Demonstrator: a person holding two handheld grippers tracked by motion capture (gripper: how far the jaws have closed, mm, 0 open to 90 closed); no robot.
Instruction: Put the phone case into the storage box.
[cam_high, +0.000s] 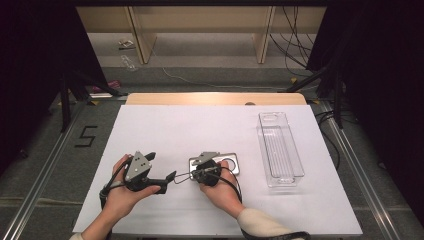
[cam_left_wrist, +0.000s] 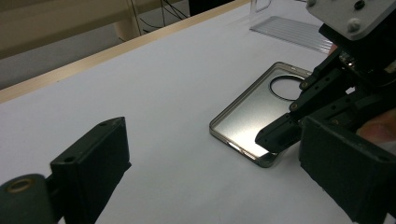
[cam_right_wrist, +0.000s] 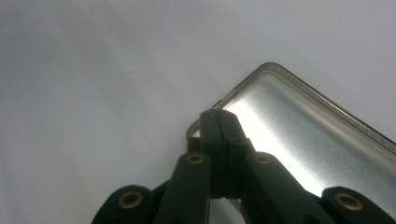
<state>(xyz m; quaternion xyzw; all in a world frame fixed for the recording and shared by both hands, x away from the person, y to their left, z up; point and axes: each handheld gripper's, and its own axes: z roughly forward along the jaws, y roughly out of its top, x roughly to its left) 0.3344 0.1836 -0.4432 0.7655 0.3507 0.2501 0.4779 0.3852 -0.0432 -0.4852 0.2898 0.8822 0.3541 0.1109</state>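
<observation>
A silver phone case (cam_high: 231, 161) with a round camera hole lies flat on the white table sheet (cam_high: 190, 125). My right gripper (cam_high: 194, 172) is shut, its joined tips (cam_right_wrist: 219, 116) resting at the case's (cam_right_wrist: 303, 126) near left corner, with nothing visible between the jaws. In the left gripper view that same right gripper (cam_left_wrist: 273, 137) touches the near corner of the case (cam_left_wrist: 257, 109). My left gripper (cam_high: 160, 167) is held to the left of the case, open (cam_left_wrist: 219, 182), its jaws wide apart and pointing toward the case with only bare table between them.
A clear, long plastic tray (cam_high: 280, 150) stands to the right of the case, lengthwise toward the back; its end shows as the tray (cam_left_wrist: 299, 28). The wooden table edge (cam_high: 215, 98) runs along the back. Cables trail from both grippers toward the person.
</observation>
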